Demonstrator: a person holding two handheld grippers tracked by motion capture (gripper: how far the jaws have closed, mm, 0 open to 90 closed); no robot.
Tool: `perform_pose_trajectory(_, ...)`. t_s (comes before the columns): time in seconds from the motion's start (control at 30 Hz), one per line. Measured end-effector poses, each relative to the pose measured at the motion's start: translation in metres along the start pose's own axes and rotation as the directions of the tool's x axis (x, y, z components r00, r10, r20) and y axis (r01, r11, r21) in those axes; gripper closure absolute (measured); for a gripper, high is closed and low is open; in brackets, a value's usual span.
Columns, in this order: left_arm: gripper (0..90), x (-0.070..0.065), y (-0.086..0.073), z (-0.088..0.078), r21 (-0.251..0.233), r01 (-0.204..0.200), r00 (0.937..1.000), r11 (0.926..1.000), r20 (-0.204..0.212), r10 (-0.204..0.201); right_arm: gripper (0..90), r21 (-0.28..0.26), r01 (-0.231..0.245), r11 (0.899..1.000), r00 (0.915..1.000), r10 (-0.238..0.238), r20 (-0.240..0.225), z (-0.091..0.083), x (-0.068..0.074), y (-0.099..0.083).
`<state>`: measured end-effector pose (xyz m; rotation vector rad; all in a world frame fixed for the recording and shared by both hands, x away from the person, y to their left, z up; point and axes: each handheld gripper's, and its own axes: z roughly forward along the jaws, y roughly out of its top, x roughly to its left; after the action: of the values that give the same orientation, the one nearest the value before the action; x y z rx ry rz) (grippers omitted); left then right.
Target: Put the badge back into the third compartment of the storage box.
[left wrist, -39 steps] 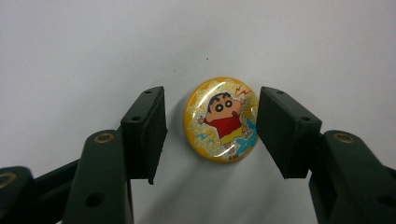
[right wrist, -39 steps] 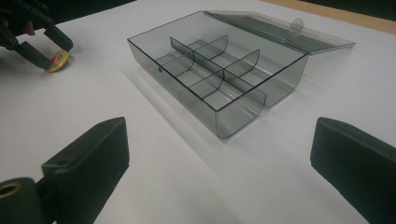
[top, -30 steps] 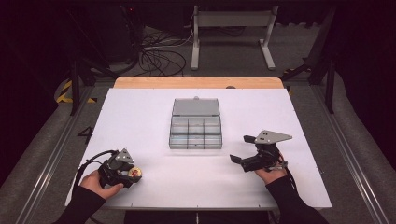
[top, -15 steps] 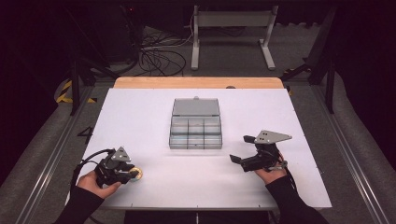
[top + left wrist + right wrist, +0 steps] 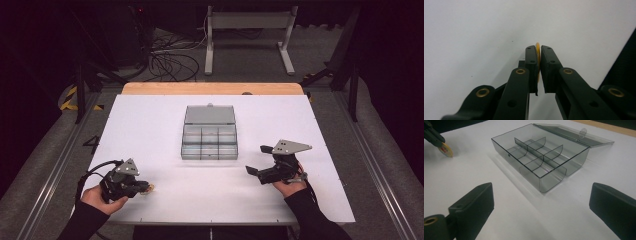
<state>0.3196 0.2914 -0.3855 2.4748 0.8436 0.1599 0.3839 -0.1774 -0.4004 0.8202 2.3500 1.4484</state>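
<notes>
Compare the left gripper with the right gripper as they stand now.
The left gripper is shut on a thin yellow disc, its jaws having just been closing; the right gripper stands wide open with nothing between its jaws. The left gripper sits near the table's front left corner, away from the clear divided box; the right gripper sits to the box's right and faces it. Both are black, hand-held, and low over the white table.
</notes>
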Motion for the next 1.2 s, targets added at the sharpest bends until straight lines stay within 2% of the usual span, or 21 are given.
perform_pose_trajectory(0.27, 86.0, 0.0, 0.001, -0.001, 0.017, 0.005, 0.9999, 0.9998, 0.01, -0.005, 6.2, -0.002, 0.002, 1.0, 1.0, -0.002, -0.003, 0.0, 0.0, 0.0)
perform_pose_trajectory(0.37, 86.3, 0.0, 0.001, -0.001, 0.017, 0.011, 0.9999, 0.9998, 0.005, -0.011, 6.2, -0.004, 0.003, 1.0, 1.0, -0.003, -0.004, 0.0, 0.0, 0.0)
perform_pose_trajectory(0.4, 86.4, 0.0, 0.002, -0.002, 0.017, 0.009, 0.9999, 0.9998, -0.008, -0.009, 6.2, -0.004, 0.003, 1.0, 1.0, -0.003, -0.004, 0.0, 0.0, 0.0)
perform_pose_trajectory(0.47, 86.4, 0.0, 0.002, -0.003, 0.011, 0.013, 0.9999, 0.9999, -0.004, -0.013, 6.2, -0.004, 0.001, 1.0, 1.0, -0.001, -0.004, 0.0, 0.0, 0.0)
perform_pose_trajectory(0.67, 86.4, 0.0, 0.003, -0.01, -0.046, 0.022, 0.9998, 0.9987, 0.001, -0.022, 6.2, -0.002, 0.002, 1.0, 1.0, -0.002, -0.006, 0.0, 0.0, 0.0)
perform_pose_trajectory(0.87, 86.4, 0.001, 0.007, -0.017, -0.108, 0.026, 0.9997, 0.9938, -0.002, -0.026, 6.2, -0.001, 0.004, 1.0, 1.0, -0.004, -0.005, 0.001, 0.0, 0.0)
perform_pose_trajectory(1.03, 86.4, 0.001, 0.013, -0.021, -0.157, 0.038, 0.9991, 0.9869, -0.014, -0.041, 6.2, 0.0, 0.004, 1.0, 1.0, -0.004, -0.004, 0.001, 0.0, 0.0)
perform_pose_trajectory(1.07, 86.4, 0.001, 0.015, -0.022, -0.17, 0.031, 0.999, 0.9849, -0.028, -0.036, 6.2, -0.001, 0.004, 1.0, 1.0, -0.004, -0.004, 0.001, 0.0, 0.0)
perform_pose_trajectory(1.17, 86.4, 0.0, 0.02, -0.024, -0.209, 0.046, 0.9984, 0.9769, -0.023, -0.052, 6.2, -0.001, 0.003, 1.0, 1.0, -0.003, -0.003, 0.001, 0.0, 0.0)
perform_pose_trajectory(1.2, 86.4, 0.001, 0.021, -0.025, -0.219, 0.037, 0.9985, 0.975, -0.032, -0.045, 6.2, -0.001, 0.003, 1.0, 1.0, -0.003, -0.002, 0.0, 0.0, 0.0)
